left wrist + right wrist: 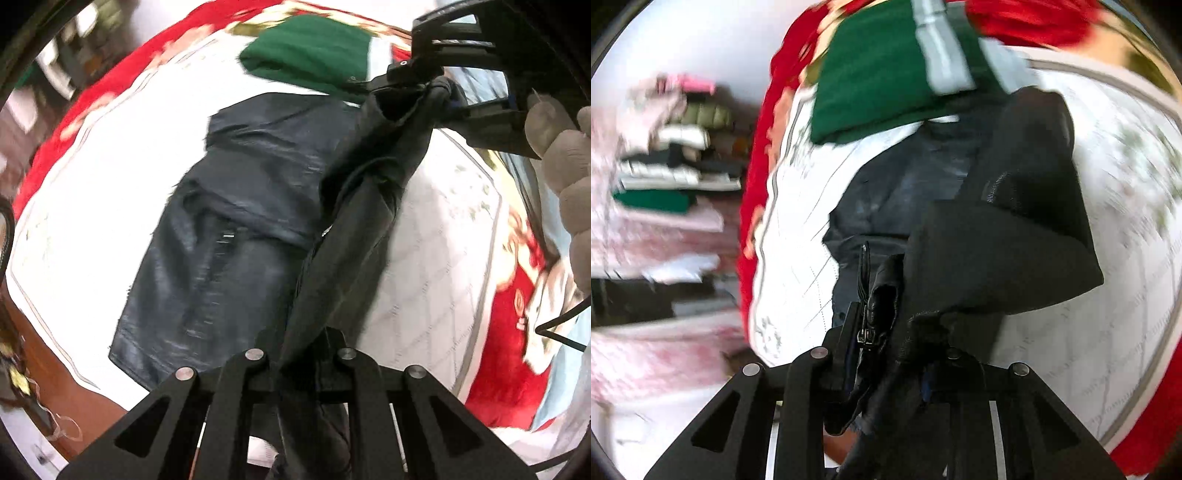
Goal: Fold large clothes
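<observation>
Dark leather-like jacket (221, 229) is spread mid-frame on the white quilt (103, 177), its lifted edge clamped by the left gripper (295, 354) and, apparently, the right gripper (886, 350), whose fingertips are hidden under fabric.

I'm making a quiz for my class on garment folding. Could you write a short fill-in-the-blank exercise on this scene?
1. Both grippers are shut on the dark ____.
2. The folded garment beyond it is ____ in colour.
3. The jacket lies on a white quilt with a ____ border.

Missing words: jacket; green; red
</observation>
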`<state>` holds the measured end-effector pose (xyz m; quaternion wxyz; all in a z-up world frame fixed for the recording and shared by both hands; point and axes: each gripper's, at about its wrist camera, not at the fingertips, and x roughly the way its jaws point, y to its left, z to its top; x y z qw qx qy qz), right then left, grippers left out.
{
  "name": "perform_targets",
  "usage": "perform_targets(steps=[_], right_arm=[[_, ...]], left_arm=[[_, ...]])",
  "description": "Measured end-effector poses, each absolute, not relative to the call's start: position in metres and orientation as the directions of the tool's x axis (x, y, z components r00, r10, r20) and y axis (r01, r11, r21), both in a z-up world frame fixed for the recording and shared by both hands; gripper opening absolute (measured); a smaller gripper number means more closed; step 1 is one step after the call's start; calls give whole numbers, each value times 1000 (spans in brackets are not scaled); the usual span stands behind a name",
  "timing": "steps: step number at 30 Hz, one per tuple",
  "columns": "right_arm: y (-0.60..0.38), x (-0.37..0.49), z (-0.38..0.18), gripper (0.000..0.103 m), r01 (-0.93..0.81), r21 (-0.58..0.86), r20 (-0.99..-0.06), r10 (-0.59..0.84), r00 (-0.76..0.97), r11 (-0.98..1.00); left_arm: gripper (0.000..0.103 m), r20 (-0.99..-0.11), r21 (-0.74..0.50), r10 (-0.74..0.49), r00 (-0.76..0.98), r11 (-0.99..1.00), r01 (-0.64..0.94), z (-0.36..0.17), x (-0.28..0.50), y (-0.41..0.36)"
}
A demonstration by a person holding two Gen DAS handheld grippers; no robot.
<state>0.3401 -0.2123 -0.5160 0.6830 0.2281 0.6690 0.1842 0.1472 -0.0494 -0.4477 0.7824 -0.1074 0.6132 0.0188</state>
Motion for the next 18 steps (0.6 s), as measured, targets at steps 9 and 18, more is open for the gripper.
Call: perform_targets(steps=[9,18], right_arm=[[-46,384,-598,30,-33,329,-941,325,-96,944],[-44,387,-577,54,22,626,-771,623,-131,779]], left_arm=[[18,-949,-314,-273,156,864,-394,-519,147,100],[71,-930,-368,-304,207,776,-512,-493,99,149]])
